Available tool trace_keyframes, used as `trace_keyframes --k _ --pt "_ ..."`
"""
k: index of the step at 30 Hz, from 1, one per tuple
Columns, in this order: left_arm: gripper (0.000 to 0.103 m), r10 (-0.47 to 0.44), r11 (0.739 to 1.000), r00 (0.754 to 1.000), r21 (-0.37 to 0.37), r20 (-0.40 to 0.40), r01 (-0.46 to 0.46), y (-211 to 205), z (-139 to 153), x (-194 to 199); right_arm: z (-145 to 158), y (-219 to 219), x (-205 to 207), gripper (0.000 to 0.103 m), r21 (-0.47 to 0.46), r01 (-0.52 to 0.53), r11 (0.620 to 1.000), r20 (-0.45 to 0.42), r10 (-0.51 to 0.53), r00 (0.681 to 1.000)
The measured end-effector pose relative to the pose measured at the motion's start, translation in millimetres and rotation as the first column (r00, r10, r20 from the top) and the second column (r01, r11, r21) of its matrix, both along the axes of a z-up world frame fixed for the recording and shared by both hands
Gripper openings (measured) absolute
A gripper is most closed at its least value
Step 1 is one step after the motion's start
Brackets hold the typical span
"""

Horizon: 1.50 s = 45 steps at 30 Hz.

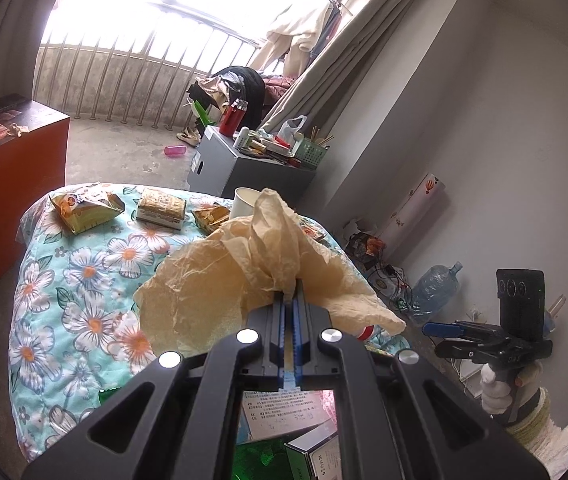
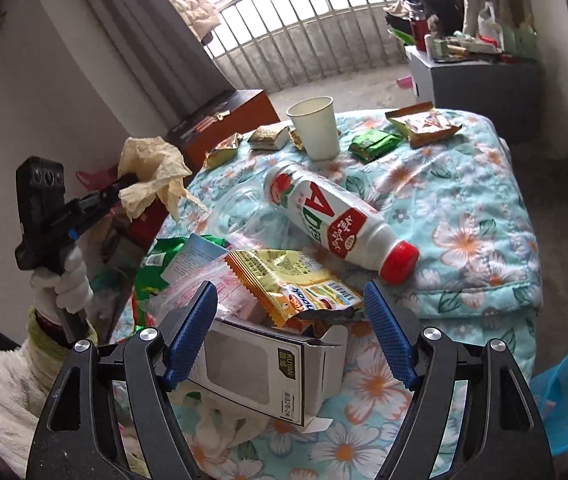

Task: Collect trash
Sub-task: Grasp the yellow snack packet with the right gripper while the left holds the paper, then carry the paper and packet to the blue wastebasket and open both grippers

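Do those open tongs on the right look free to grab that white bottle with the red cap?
Probably yes. The right tongs are open and empty, and the bottle lies on its side uncovered just beyond. Only the yellow wrapper and a small box lie nearer; reaching over them should work.

Lived-in home room, likely bedroom. Floral quilt (image 2: 464, 200) spread over furniture, strewn with snack wrappers (image 2: 424, 124) and paper cup (image 2: 316, 128). Long curtains (image 1: 348, 60) beside barred balcony railing (image 1: 131, 76), laundry (image 1: 300, 36) hanging above. Cluttered grey cabinet (image 1: 235, 168), water jug (image 1: 436, 288) on bare concrete floor (image 1: 123, 152).
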<state>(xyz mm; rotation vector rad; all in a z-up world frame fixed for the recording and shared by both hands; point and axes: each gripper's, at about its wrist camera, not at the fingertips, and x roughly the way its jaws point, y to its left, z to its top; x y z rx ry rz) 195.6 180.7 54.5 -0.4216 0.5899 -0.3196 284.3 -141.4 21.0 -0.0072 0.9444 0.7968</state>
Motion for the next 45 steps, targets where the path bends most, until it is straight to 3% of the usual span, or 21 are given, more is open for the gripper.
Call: trace_keyframes --k 4,8,11,16,19,22,26,30,37,45 --pt "0.003 0.0 1.0 1.0 -0.005 -0.002 0.0 0 -1 1 -10 35 0 0.073 -0.188 -0.113 0.976 0.037 0.122 0.992" --pt "0.003 -0.003 1.0 1.0 -0.001 -0.007 0.003 -1 -2 1 -31 49 7 0.067 -0.305 -0.179 0.935 0.003 0.189 0.982" --pt "0.003 -0.003 1.0 1.0 0.0 -0.003 0.003 -1 -2 0 -40 53 12 0.052 -0.348 -0.182 0.92 -0.015 0.188 0.982" --pt "0.003 0.004 1.0 1.0 0.0 0.007 -0.004 1 1 -2 -45 45 16 0.017 -0.359 -0.144 0.922 -0.013 0.15 0.989" --pt "0.003 0.007 1.0 1.0 0.004 0.012 -0.007 2 3 -2 -43 34 17 0.006 -0.351 -0.086 0.932 0.023 0.1 0.995" --pt "0.003 0.011 1.0 1.0 0.009 0.028 -0.011 1 8 -4 -35 19 16 0.0 -0.303 -0.028 0.953 0.062 0.049 0.997" --pt "0.003 0.008 1.0 0.999 0.009 0.051 -0.009 -1 17 -8 -16 -7 10 0.0 -0.215 0.069 0.974 0.115 -0.045 0.992" --pt "0.003 -0.004 1.0 0.997 -0.003 0.081 0.004 -5 29 -12 6 -43 -3 0.0 -0.089 0.202 0.975 0.168 -0.185 0.968" --pt "0.003 -0.068 0.998 0.988 0.012 0.138 0.067 -31 59 -10 19 -113 -37 0.0 0.162 0.405 0.9 0.132 -0.426 0.895" --pt "0.003 -0.204 0.978 0.966 0.084 0.161 0.193 -105 91 -2 -1 -172 -69 0.0 0.273 0.512 0.815 0.045 -0.542 0.839"
